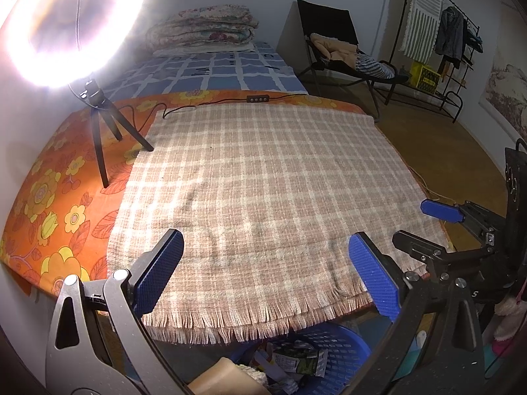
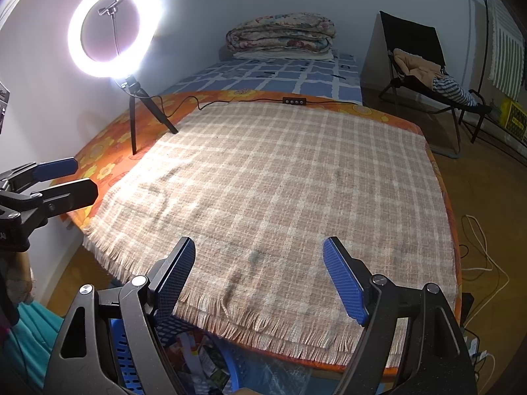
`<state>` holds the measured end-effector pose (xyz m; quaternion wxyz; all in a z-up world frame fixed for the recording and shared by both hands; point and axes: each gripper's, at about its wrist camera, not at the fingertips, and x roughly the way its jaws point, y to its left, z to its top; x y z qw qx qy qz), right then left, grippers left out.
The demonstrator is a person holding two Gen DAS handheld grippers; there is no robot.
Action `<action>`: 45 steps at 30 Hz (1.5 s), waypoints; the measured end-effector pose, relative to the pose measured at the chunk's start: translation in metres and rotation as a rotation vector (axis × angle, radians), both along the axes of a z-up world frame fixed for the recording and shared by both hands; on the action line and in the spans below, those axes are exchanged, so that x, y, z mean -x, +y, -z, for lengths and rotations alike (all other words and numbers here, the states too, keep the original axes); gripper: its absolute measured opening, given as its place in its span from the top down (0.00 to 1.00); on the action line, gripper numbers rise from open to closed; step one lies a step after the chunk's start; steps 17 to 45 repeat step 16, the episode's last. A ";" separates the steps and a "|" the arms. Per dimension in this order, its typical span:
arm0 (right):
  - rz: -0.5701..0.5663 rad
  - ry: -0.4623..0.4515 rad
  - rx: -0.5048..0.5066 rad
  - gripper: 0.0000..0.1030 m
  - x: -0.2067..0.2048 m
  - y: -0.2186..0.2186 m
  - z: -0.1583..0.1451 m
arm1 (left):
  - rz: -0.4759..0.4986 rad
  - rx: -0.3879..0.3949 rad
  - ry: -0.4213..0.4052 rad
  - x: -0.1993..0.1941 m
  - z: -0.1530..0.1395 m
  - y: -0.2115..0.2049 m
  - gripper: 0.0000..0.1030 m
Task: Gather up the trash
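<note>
A blue plastic basket stands on the floor below the near edge of the bed and also shows in the right wrist view. It holds trash: a green and white carton, paper and wrappers. My left gripper is open and empty above the bed's near edge. My right gripper is open and empty, to the right of the left one. The right gripper also shows in the left wrist view, and the left gripper in the right wrist view.
A plaid blanket covers an orange floral sheet. A lit ring light on a tripod stands at the left, its cable and remote along the far edge. A folding chair, clothes rack and floor cables are on the right.
</note>
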<state>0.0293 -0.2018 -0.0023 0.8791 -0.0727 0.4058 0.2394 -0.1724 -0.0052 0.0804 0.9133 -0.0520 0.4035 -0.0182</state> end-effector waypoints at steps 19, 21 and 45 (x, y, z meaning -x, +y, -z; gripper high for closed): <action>-0.001 0.002 0.004 0.22 0.002 0.001 0.001 | -0.020 -0.034 0.006 -0.001 0.003 0.002 0.01; -0.001 0.002 0.004 0.22 0.002 0.001 0.001 | -0.020 -0.034 0.006 -0.001 0.003 0.002 0.01; -0.001 0.002 0.004 0.22 0.002 0.001 0.001 | -0.020 -0.034 0.006 -0.001 0.003 0.002 0.01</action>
